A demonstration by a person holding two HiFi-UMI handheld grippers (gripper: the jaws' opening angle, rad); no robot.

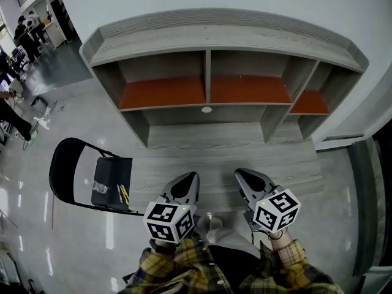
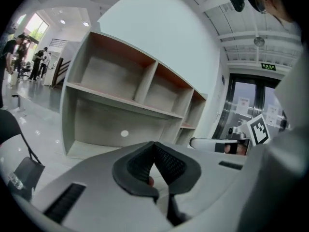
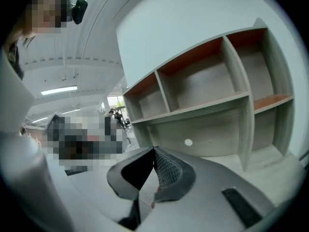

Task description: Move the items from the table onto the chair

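Hovering over the bare desk [image 1: 226,155], left gripper [image 1: 188,179] and right gripper [image 1: 243,176] show fingers pressed together on nothing, while a dark packet [image 1: 101,187] and yellow pencil-like sticks [image 1: 123,193] lie on the chair [image 1: 61,167] seat at left: transfer looks finished, next just a scan for stragglers.

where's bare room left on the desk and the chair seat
Desk top in front of the hutch is bare all across; the three orange shelves too. Chair seat is crowded: a clear packet and yellow pens, with a bare strip beyond them.
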